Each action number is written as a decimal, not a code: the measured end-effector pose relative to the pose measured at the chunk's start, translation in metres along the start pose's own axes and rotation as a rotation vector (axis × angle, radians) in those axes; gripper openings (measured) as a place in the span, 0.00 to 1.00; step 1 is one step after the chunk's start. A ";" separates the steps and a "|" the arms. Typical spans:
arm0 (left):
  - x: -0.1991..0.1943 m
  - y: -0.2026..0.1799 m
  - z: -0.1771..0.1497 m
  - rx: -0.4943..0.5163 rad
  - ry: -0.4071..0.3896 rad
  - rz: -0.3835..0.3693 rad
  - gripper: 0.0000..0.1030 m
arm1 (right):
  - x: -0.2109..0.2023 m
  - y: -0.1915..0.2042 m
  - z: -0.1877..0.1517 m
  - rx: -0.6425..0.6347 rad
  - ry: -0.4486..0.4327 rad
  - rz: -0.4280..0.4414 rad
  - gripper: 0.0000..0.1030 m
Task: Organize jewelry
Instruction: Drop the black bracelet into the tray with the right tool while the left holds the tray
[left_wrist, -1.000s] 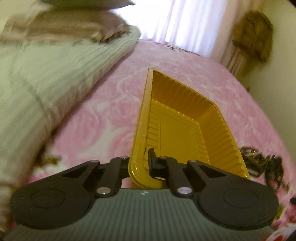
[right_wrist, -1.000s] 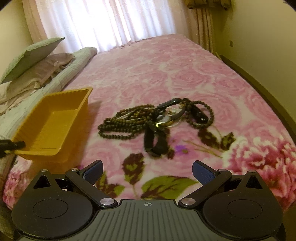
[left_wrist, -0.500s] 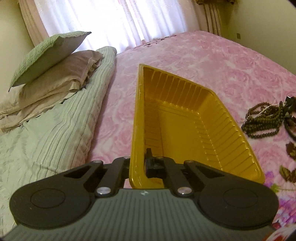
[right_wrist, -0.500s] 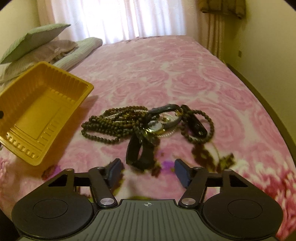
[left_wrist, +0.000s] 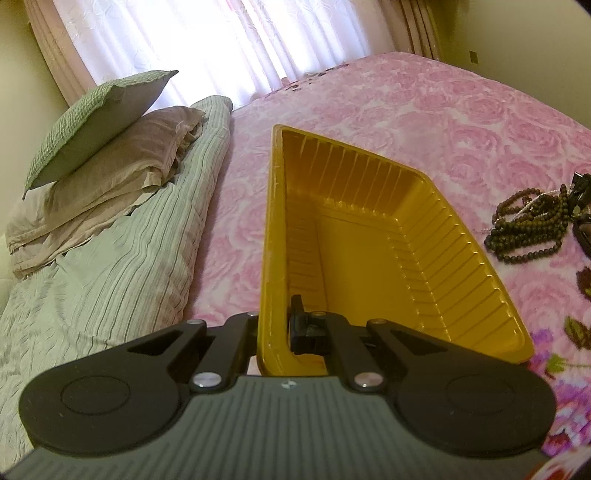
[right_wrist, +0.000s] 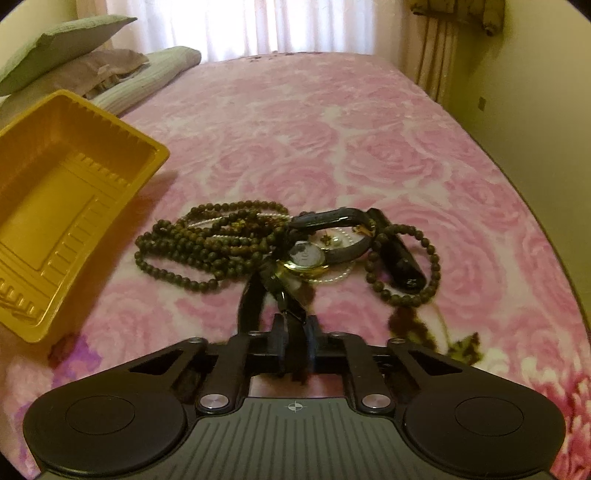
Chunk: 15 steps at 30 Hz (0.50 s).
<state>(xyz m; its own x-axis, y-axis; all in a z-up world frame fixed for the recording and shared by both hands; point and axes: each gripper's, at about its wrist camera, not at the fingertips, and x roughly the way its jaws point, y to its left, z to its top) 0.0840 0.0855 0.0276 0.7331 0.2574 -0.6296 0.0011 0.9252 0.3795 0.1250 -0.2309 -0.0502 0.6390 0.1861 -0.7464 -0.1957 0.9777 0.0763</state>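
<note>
My left gripper (left_wrist: 275, 328) is shut on the near left rim of an empty yellow plastic tray (left_wrist: 354, 254), holding it over the pink bedspread. The tray also shows at the left of the right wrist view (right_wrist: 62, 206). A heap of jewelry lies on the bed: dark bead strings (right_wrist: 210, 240), a gold-rimmed watch (right_wrist: 304, 258), a pearl strand (right_wrist: 340, 275) and a black band (right_wrist: 399, 258). My right gripper (right_wrist: 295, 349) is shut on the watch's black strap (right_wrist: 251, 299) at the heap's near edge. The beads also show at the right of the left wrist view (left_wrist: 528, 232).
The bed carries a pink rose-patterned blanket (right_wrist: 332, 129). A striped green quilt (left_wrist: 103, 266) and stacked pillows (left_wrist: 99, 140) lie along the left. A curtained window (right_wrist: 240, 26) is at the far end, a yellow wall (right_wrist: 535, 92) on the right.
My right gripper moved forward to the heap and closed on the black watch strap. My left gripper swung the tray right, toward the jewelry, and keeps its grip.
</note>
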 end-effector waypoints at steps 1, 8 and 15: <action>0.000 0.000 0.000 0.000 -0.001 -0.001 0.03 | -0.003 0.000 0.001 0.005 -0.004 0.006 0.04; 0.000 0.000 -0.002 -0.012 -0.003 -0.002 0.03 | -0.022 0.014 0.010 0.006 -0.047 0.060 0.01; 0.000 0.001 -0.004 -0.027 -0.004 -0.008 0.03 | -0.024 0.067 0.037 -0.073 -0.069 0.186 0.01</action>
<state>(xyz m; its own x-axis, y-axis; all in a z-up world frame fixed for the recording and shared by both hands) 0.0815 0.0873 0.0256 0.7356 0.2490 -0.6300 -0.0110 0.9343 0.3563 0.1237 -0.1662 -0.0029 0.6360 0.3717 -0.6763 -0.3669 0.9166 0.1587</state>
